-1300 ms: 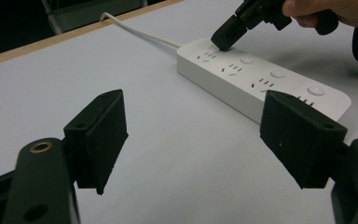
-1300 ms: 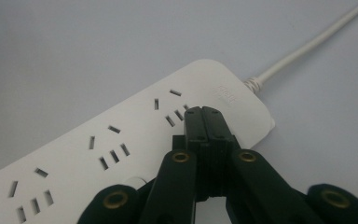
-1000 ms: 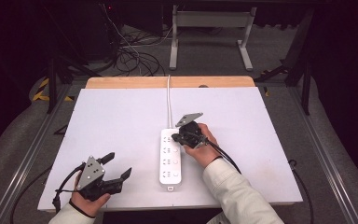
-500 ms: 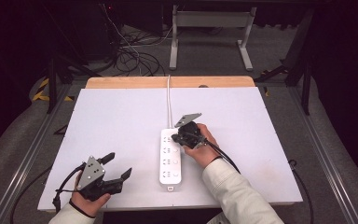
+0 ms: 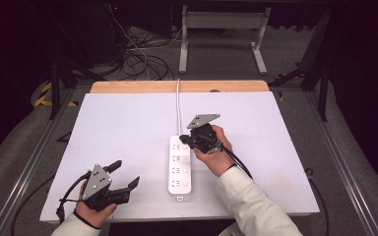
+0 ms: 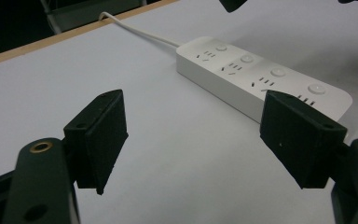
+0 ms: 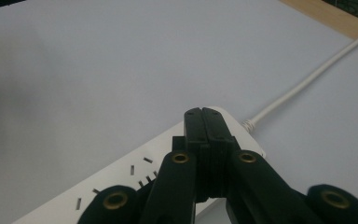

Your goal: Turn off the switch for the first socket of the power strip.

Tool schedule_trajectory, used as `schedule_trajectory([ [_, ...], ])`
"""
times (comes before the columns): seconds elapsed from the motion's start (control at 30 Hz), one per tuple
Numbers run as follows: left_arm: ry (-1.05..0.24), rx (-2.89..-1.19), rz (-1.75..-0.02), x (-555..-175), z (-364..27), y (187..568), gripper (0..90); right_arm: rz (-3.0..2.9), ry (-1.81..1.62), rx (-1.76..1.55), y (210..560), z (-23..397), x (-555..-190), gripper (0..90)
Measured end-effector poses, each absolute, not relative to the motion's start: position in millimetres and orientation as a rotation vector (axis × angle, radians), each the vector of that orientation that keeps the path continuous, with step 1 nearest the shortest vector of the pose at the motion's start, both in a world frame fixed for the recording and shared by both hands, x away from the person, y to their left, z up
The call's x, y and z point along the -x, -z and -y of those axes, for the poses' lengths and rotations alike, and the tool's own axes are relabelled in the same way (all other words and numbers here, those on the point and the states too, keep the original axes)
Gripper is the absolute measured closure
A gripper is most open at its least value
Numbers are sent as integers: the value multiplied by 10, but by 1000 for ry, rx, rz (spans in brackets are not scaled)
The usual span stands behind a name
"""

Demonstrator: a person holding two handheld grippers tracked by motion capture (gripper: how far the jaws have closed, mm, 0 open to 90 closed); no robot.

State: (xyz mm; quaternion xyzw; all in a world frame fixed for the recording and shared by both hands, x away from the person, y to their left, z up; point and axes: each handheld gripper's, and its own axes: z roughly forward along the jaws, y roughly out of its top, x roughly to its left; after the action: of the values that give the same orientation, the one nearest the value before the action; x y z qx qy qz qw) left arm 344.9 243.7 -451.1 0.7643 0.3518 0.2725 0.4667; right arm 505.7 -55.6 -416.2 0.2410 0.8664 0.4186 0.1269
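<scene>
Strip (image 5: 179, 164) flat at tabletop (image 5: 128, 128) centre, cord running to far edge. Right gripper (image 5: 186, 141) jaws pressed together, empty, over strip's far switch. Left gripper (image 5: 126, 175) jaws wide, idle, well apart. Step judged: button pressing; next needs tip aligned on next switch.

A white power strip (image 5: 180, 166) is seen lying flat on the white table top, near the middle and toward the front edge. It is long, with rounded corners. Four sets of plug holes are lined up along it, and a small round button (image 6: 276, 73) is placed beside each set. A white cord (image 5: 178, 108) is joined to its far end and is run straight back over the wooden edge of the table.
</scene>
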Motion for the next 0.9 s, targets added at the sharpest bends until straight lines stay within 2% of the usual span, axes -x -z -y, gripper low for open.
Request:
schedule_trajectory([
  [0.3, -666, -1875, -862, -3463, -2432, 4514, 232, -2494, -1263, -653, 3989, 583, -4961, 897],
  [0.33, -665, -1876, -861, -3462, -2436, 4510, 232, -2492, -1274, -647, 3981, 588, -4964, 830],
  [0.43, -664, -1871, -867, -3453, -2432, 4515, 232, -2481, -1289, -642, 3968, 603, -4964, 729],
  [0.63, -668, -1873, -867, -3452, -2430, 4514, 232, -2458, -1311, -610, 3909, 644, -4910, 571],
  [0.73, -670, -1875, -864, -3459, -2432, 4513, 232, -2433, -1324, -590, 3873, 668, -4884, 415],
  [0.9, -666, -1874, -868, -3459, -2434, 4517, 232, -2429, -1337, -568, 3804, 730, -4826, 315],
])
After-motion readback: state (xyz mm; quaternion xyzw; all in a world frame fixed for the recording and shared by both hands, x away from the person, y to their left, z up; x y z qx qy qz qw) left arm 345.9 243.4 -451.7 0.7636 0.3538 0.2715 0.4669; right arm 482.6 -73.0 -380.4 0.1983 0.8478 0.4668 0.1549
